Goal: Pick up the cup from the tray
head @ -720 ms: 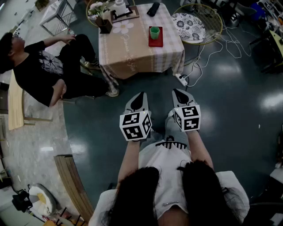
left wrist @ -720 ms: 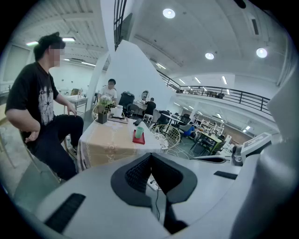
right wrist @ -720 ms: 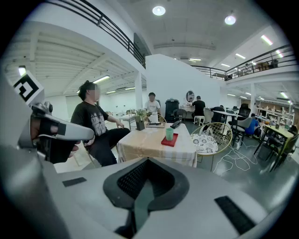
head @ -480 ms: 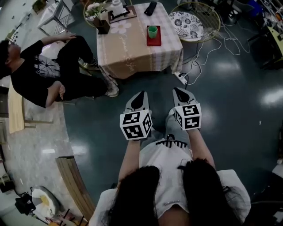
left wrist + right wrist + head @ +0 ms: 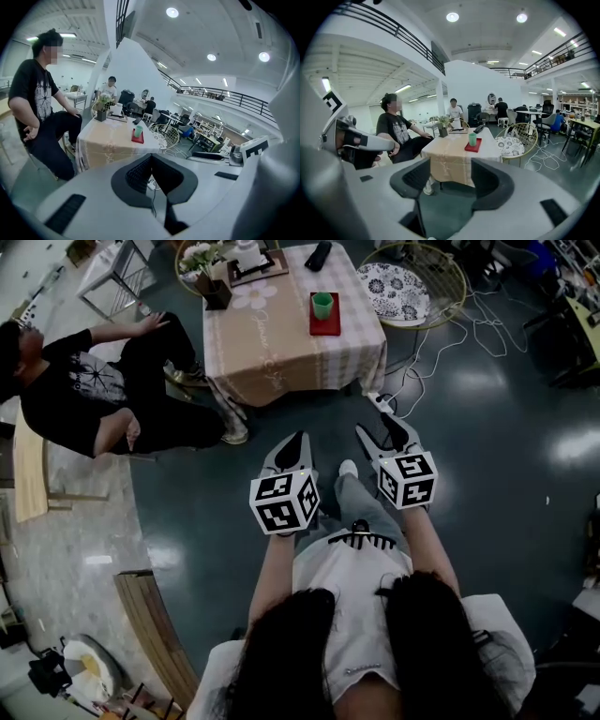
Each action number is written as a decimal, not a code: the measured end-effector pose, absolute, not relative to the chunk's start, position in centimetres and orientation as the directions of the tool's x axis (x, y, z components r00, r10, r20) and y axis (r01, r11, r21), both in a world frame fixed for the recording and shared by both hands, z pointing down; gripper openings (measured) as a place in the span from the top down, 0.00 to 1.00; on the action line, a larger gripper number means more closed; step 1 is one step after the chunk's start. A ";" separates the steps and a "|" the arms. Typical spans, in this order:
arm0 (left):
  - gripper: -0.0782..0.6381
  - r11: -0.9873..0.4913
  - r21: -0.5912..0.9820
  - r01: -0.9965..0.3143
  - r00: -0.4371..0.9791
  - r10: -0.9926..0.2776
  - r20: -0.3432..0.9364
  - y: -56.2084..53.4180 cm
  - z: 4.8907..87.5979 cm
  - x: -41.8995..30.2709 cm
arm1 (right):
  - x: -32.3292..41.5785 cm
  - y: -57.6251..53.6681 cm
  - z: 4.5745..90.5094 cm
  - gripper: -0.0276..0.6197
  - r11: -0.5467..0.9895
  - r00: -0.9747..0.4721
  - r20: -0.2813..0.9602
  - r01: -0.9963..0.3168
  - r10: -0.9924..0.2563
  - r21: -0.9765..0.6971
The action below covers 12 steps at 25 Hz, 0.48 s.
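A green cup [image 5: 323, 305] stands on a small red tray [image 5: 324, 322] at the right edge of a cloth-covered table [image 5: 272, 348], far ahead of both grippers. The cup [image 5: 138, 131] and tray [image 5: 137, 139] show small in the left gripper view, and the same cup [image 5: 472, 138] and tray [image 5: 473, 146] sit centred in the right gripper view. My left gripper [image 5: 293, 452] [image 5: 151, 157] is held over the floor with its tips together and nothing in it. My right gripper [image 5: 386, 434] [image 5: 452, 168] hangs beside it, jaws apart and empty.
A person [image 5: 84, 399] sits left of the table with legs stretched toward it. The table also carries a potted plant [image 5: 212, 282] and a black remote [image 5: 320, 256]. A round wire chair [image 5: 398, 282] stands to its right; a power strip [image 5: 382, 407] and cables lie on the floor.
The right gripper has shifted slightly right and its jaws have spread apart. A foot has stepped forward between the grippers. The left gripper has hardly moved.
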<state>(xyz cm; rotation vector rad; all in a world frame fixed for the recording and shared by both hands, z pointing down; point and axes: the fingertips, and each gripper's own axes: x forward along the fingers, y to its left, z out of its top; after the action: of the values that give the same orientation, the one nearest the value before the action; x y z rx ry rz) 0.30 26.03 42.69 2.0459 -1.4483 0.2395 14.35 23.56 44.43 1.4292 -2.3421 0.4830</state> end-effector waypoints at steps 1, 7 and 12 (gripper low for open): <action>0.88 -0.210 0.375 -0.903 0.382 -0.792 0.476 25.8 42.6 0.2 | 14.3 23.2 44.4 0.52 0.445 -0.441 0.460 -0.889 -0.771 -0.106; 0.88 -0.158 0.357 -0.921 0.332 -0.798 0.503 24.5 43.1 -1.3 | 14.7 20.1 45.4 0.40 0.485 -0.474 0.472 -0.868 -0.743 -0.107; 0.88 -0.075 0.333 -0.940 0.258 -0.794 0.550 21.2 44.8 -3.5 | 14.9 14.8 47.6 0.38 0.501 -0.489 0.501 -0.857 -0.714 -0.122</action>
<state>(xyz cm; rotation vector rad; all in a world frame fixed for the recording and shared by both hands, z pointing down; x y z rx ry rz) -3.46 21.20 44.76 1.9016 -1.5706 0.2957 14.94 14.79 47.58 1.3031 -2.3620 0.5066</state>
